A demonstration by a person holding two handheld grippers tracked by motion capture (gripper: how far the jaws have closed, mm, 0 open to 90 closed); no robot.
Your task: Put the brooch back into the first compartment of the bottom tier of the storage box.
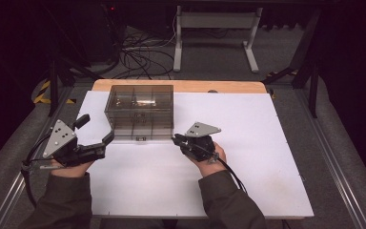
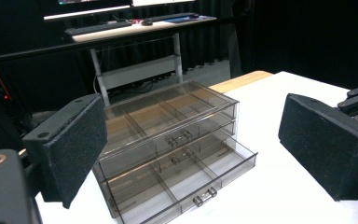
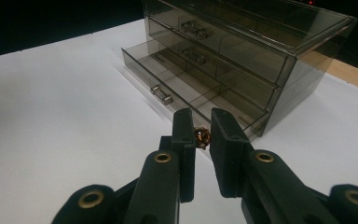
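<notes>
Pinching a small round gold-brown bead (image 3: 202, 137) between its two black jaws, the right gripper (image 1: 180, 141) hangs just in front of the right front corner of a smoky clear drawer organizer (image 1: 139, 113). The jaws stand close together, with the bead caught at their tips. Just beyond the bead, the organizer's bottom drawer (image 3: 186, 95) is pulled partway out, showing divided compartments that look empty; the two drawers above it are shut.

My reading is that the bead is meant for the open drawer, so the pickup is done, while the carry over the drawer's front wall, the release and perhaps closing the drawer remain.

The left gripper (image 1: 96, 134) sits just beside the organizer's left front corner, its jaws spread wide and holding nothing.

The organizer stands toward the back of a white table (image 1: 248, 181), near a strip of wooden edge (image 1: 228, 86). Bare surface stretches in front and to the right, leaving plenty of room. The drawer's low front wall is the one edge the bead must clear.
</notes>
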